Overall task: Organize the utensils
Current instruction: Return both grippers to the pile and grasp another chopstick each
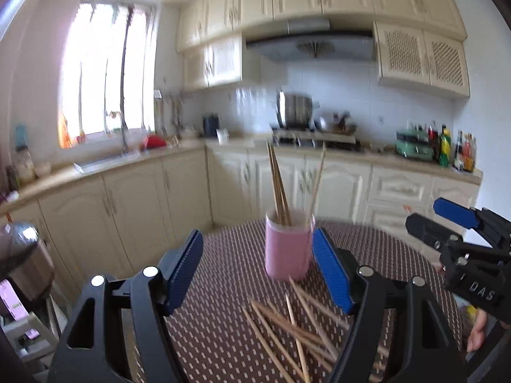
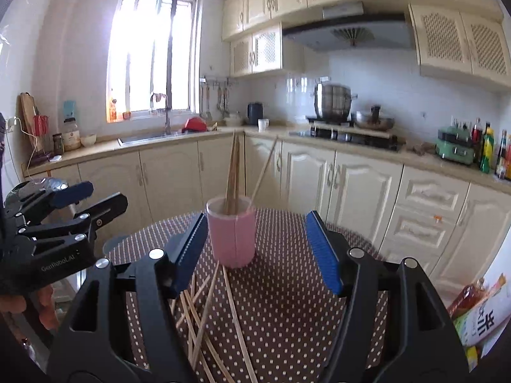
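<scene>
Hovering both over loose chopsticks (image 1: 297,332) on worktop (image 2: 287,303), pink cup (image 1: 288,245) just beyond. My left hand-held gripper (image 1: 258,271) wide, empty, nearer pile. Right hand-held gripper (image 2: 258,249) wide, empty. Sticks lie crisscrossed, mostly running toward cup.

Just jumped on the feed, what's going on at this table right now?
A person holds a gripper in each hand over a polka-dot table, sorting wooden chopsticks into a pink cup. A few chopsticks already stand in the cup; a loose pile lies on the cloth in front of it. The left gripper and the right gripper are both open and empty, pointed toward the cup and the pile.
</scene>
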